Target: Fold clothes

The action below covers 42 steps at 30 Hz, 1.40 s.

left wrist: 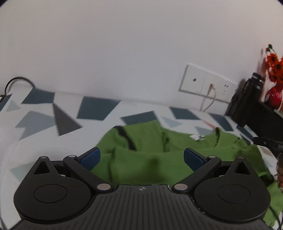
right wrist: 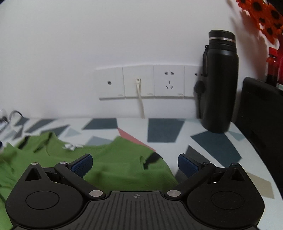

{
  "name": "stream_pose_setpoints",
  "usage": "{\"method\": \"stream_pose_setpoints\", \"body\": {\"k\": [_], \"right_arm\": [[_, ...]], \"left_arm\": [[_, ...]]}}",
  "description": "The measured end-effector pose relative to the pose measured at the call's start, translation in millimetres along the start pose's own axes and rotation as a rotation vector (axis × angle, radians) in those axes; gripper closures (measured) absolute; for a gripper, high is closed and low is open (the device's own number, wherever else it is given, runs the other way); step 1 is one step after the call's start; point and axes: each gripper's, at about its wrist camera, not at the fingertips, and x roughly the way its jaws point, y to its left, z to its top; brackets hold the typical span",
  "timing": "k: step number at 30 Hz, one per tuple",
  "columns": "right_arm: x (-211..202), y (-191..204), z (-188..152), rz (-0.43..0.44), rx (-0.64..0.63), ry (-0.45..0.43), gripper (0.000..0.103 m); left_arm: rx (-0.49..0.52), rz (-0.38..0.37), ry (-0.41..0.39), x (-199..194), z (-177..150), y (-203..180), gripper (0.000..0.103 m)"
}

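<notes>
A green knit top (left wrist: pixel 152 141) with black shoulder stripes lies on a table covered in a white cloth with grey and blue shapes (left wrist: pixel 95 108). Its neckline with a white label (left wrist: pixel 198 137) faces the wall. My left gripper (left wrist: pixel 141 157) hovers open over the garment's left half, nothing between its blue pads (left wrist: pixel 90 157). In the right wrist view the same top (right wrist: pixel 115 164) fills the lower left. My right gripper (right wrist: pixel 135 164) stands open above the garment's right shoulder edge, with a black stripe (right wrist: pixel 150 160) between its fingers.
A black flask (right wrist: pixel 220 81) stands at the back right by a row of wall sockets (right wrist: pixel 150 82) with a white cable. A black box (right wrist: pixel 261 113) and red flowers (right wrist: pixel 261 16) sit at the far right. A black cable (left wrist: pixel 17 81) loops at the far left.
</notes>
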Motion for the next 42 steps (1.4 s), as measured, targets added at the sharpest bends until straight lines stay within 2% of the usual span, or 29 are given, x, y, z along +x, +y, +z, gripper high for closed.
{"method": "stream_pose_setpoints", "body": {"k": [4, 7, 9, 10, 12, 13, 14, 16, 19, 22, 27, 30, 33, 36, 39, 42], "right_arm": [[2.1, -0.7, -5.0, 0.006, -0.002, 0.027, 0.001], [1.7, -6.8, -6.4, 0.023, 0.03, 0.034, 0.001], [-1.5, -11.4, -5.3, 0.038, 0.064, 0.023, 0.001], [-3.6, -13.6, -4.6, 0.048, 0.082, 0.014, 0.001], [-7.5, -15.5, -3.0, 0.069, 0.107, 0.002, 0.001], [-9.5, -16.3, -2.3, 0.079, 0.12, -0.004, 0.001], [-10.0, -15.8, -2.3, 0.083, 0.12, -0.006, 0.001], [-10.2, -14.1, -2.6, 0.088, 0.114, -0.008, 0.001], [-8.7, -12.3, -3.6, 0.095, 0.109, -0.002, 0.001], [-8.1, -13.5, -4.0, 0.098, 0.114, -0.001, 0.001], [-7.6, -15.1, -4.5, 0.106, 0.133, 0.001, 0.001], [-8.1, -15.1, -4.4, 0.119, 0.138, 0.0, 0.001], [-9.1, -17.2, -3.9, 0.126, 0.153, -0.005, 0.001], [-8.8, -22.0, -3.5, 0.13, 0.181, -0.008, 0.001], [-5.9, -27.9, -4.2, 0.138, 0.21, 0.005, 0.001], [-4.4, -30.6, -4.7, 0.145, 0.229, 0.012, 0.001]], "left_arm": [[-0.057, 0.017, 0.013, 1.4, -1.3, 16.4, 0.001], [-0.119, -0.014, 0.005, 0.3, -4.4, 26.6, 0.002], [-0.16, -0.057, -0.008, -2.0, -3.1, 30.9, 0.016], [-0.178, -0.072, -0.015, -3.8, -1.9, 32.3, 0.028], [-0.186, -0.098, -0.028, -7.9, -0.7, 32.4, 0.031], [-0.189, -0.112, -0.034, -9.9, -0.1, 32.3, 0.035], [-0.189, -0.121, -0.029, -10.6, 0.0, 31.0, 0.046], [-0.188, -0.136, -0.018, -10.9, -0.4, 28.2, 0.057], [-0.192, -0.125, 0.016, -4.5, -2.9, 27.9, 0.057], [-0.248, -0.101, 0.064, 4.2, -6.4, 37.6, 0.057], [-0.36, -0.196, 0.115, 9.2, -10.9, 49.2, 0.057], [-0.397, -0.248, 0.113, 7.1, -10.8, 49.9, 0.057], [-0.388, -0.275, 0.082, -3.5, -6.8, 46.8, 0.071], [-0.353, -0.305, 0.079, -9.8, -3.4, 41.0, 0.074], [-0.369, -0.252, 0.143, -0.9, -11.4, 39.2, 0.074], [-0.389, -0.2, 0.165, 2.1, -18.9, 42.8, 0.074]]}}
